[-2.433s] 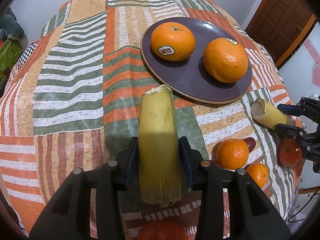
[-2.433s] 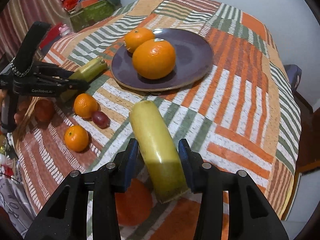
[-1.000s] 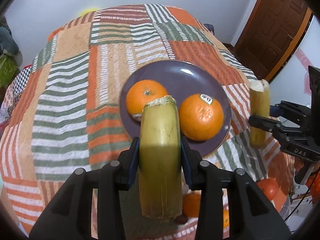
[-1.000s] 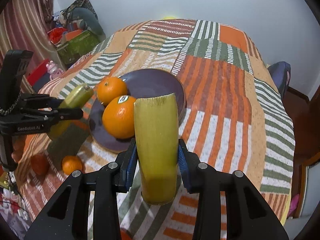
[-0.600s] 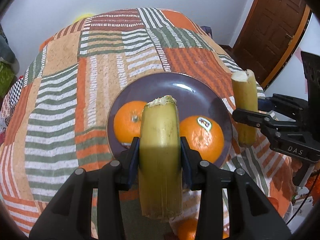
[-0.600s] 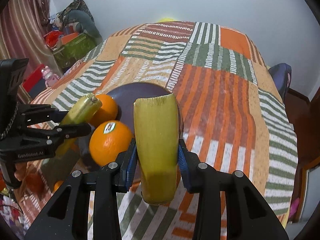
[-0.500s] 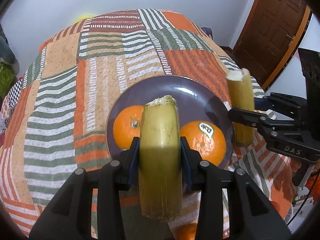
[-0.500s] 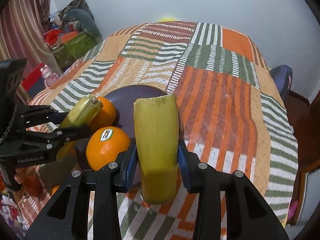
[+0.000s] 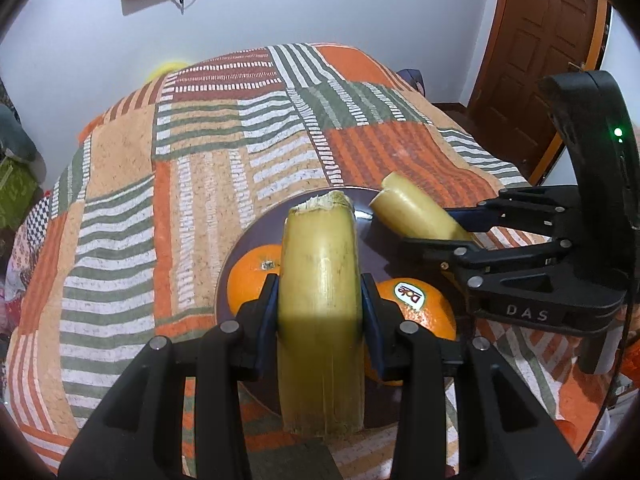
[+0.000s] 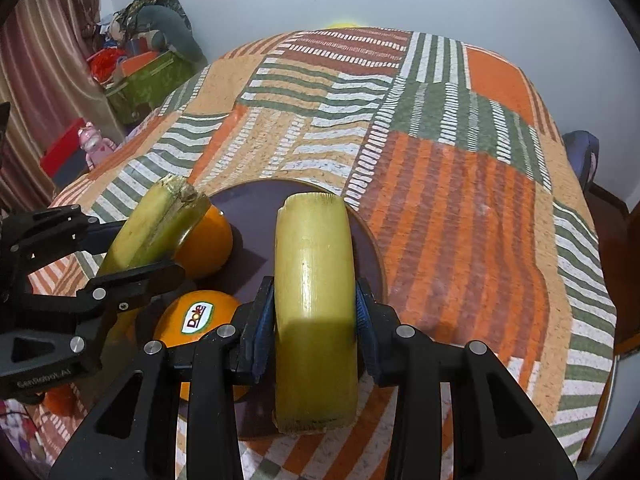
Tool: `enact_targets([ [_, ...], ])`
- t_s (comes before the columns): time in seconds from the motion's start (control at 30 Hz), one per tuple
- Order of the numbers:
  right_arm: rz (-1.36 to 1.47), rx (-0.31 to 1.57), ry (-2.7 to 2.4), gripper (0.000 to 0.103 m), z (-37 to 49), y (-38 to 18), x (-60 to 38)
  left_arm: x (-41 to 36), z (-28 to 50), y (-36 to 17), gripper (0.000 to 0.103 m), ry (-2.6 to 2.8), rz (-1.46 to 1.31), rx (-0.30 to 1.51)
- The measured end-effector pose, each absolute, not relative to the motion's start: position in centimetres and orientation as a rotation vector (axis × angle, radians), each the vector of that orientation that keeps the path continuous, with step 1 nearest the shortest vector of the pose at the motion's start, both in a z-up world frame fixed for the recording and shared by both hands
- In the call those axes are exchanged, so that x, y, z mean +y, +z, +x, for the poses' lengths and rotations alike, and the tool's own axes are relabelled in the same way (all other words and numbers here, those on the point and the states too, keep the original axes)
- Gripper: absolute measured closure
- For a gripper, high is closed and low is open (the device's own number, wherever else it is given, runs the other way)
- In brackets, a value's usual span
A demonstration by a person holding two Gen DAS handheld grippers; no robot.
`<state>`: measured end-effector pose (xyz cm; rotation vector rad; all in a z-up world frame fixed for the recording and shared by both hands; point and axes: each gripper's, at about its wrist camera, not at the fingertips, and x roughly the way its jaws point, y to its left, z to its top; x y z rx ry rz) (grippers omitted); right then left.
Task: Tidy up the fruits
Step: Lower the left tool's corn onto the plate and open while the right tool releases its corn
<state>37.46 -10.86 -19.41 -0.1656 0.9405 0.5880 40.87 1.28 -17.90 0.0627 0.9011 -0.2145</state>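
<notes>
Patchwork tablecloth (image 9: 120, 240) bears a purple plate (image 10: 256, 204) holding two oranges (image 9: 250, 276); both grippers' fingers (image 9: 267, 312) clamp yellow stalk pieces (image 9: 320, 280).

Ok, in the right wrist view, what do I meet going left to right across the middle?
Left gripper holding a cane piece → stickered orange → right gripper gripping its cane piece → bare striped cloth.

left tool (image 9: 320, 308) clamped tight, angled steeply downward, right tool (image 10: 314, 312) likewise clamped and tilted down, both side by side
</notes>
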Motion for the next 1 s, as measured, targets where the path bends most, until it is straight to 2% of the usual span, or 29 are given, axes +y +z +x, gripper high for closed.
enact_targets([
  [0.27, -0.191, 0.949, 0.615, 0.068, 38.0, -20.0, -9.6, 1.1, 40.3, -18.3, 0.065, -0.205, 0.115, 0.883],
  [1.0, -0.184, 0.992, 0.642, 0.065, 40.1, -20.7, -8.2, 2.2, 39.9, -18.3, 0.063, -0.241, 0.012, 0.903],
])
